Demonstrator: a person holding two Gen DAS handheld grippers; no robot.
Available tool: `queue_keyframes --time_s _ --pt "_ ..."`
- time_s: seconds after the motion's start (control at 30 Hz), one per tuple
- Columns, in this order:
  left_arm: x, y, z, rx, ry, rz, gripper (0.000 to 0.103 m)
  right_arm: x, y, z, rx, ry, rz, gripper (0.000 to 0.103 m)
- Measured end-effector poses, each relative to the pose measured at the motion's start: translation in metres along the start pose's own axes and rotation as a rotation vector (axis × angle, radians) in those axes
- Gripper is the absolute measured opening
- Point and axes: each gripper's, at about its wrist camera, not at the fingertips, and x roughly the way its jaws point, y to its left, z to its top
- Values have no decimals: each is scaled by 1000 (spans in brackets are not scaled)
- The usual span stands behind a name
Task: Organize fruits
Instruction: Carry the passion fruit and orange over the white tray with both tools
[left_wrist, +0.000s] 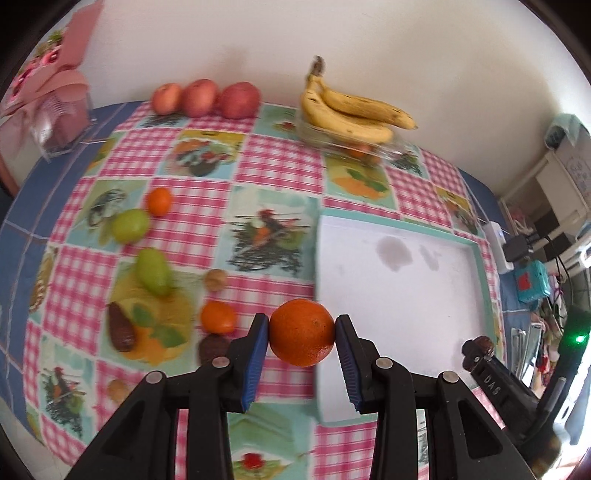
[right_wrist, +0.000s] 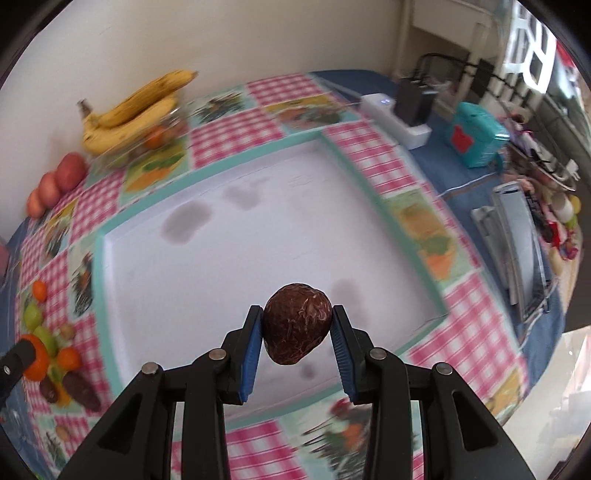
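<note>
My left gripper (left_wrist: 302, 338) is shut on a large orange (left_wrist: 301, 330), held above the left edge of the white tray (left_wrist: 406, 295). My right gripper (right_wrist: 296, 332) is shut on a dark brown wrinkled fruit (right_wrist: 295, 326), held over the near part of the white tray (right_wrist: 207, 295). In the left wrist view the right gripper (left_wrist: 476, 352) shows at the tray's right edge with the brown fruit (left_wrist: 484, 343) in it. On the cloth left of the tray lie two small oranges (left_wrist: 218, 316), two green fruits (left_wrist: 153, 271), dark brown fruits (left_wrist: 121, 326) and small walnut-like nuts (left_wrist: 215, 280).
Three red apples (left_wrist: 205, 96) stand in a row against the back wall. Bananas (left_wrist: 354, 110) rest on a clear container (left_wrist: 347, 142). A pink gift box (left_wrist: 55, 96) stands far left. A white power strip (right_wrist: 395, 118), a teal box (right_wrist: 476, 134) and clutter crowd the right side.
</note>
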Motion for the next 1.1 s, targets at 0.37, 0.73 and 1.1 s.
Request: queue_keyframes --time_s 0.37,0.73,1.1 --pt "29 -35 -1 67 18 -38 39 4 -39 22 67 -30 -58 38" --pt "54 -50 -4 92 36 -56 39 14 -50 31 71 -16 -65 38" --pt "68 -58 -11 106 65 -54 39 32 -67 31 109 31 -35 38"
